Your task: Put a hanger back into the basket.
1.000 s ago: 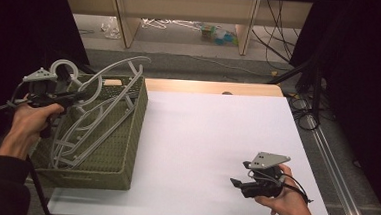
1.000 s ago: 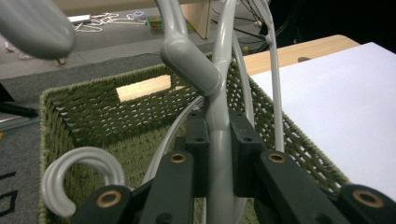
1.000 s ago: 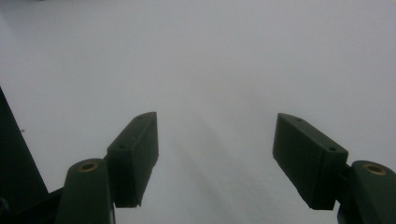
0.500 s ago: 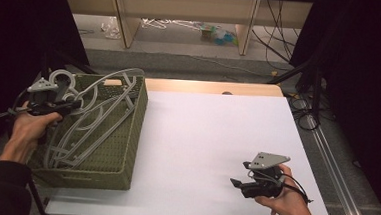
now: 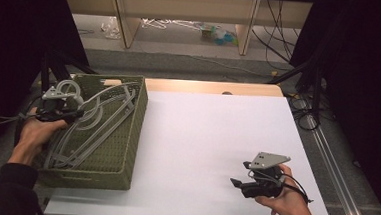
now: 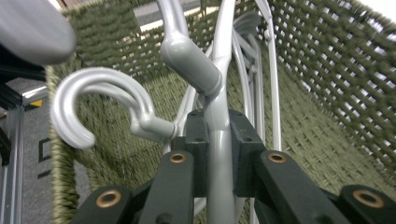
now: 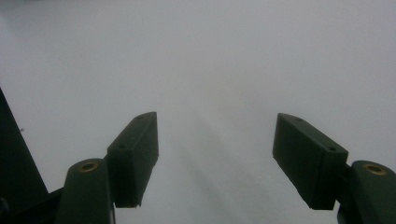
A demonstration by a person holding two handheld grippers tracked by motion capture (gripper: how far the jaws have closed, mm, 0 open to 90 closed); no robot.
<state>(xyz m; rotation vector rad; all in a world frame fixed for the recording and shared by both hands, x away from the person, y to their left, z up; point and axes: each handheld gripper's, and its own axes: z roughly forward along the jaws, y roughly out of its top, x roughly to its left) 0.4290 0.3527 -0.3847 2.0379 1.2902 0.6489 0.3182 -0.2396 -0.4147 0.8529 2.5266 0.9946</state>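
Observation:
A green woven basket (image 5: 127, 133) stands at the table's left edge with several grey plastic hangers (image 5: 100, 124) lying in it. My left gripper (image 5: 73, 114) is at the basket's left rim, shut on the neck of one grey hanger (image 6: 219, 154); its pads clamp the bar just below the hook. A second hanger's hook (image 6: 100, 100) curls beside it, inside the basket (image 6: 327, 79). My right gripper (image 5: 239, 183) rests low over the white table near the front right, jaws open and nothing between them (image 7: 215, 158).
The white tabletop (image 5: 216, 139) stretches between the basket and the right hand. Past the table's far edge stand wooden shelf legs (image 5: 123, 23) with clutter on the floor. Cables (image 5: 303, 109) and dark stands run along the right side.
My left gripper has come down with the held hanger, from above the basket's far left corner to low at its left rim. The right gripper has stayed put.

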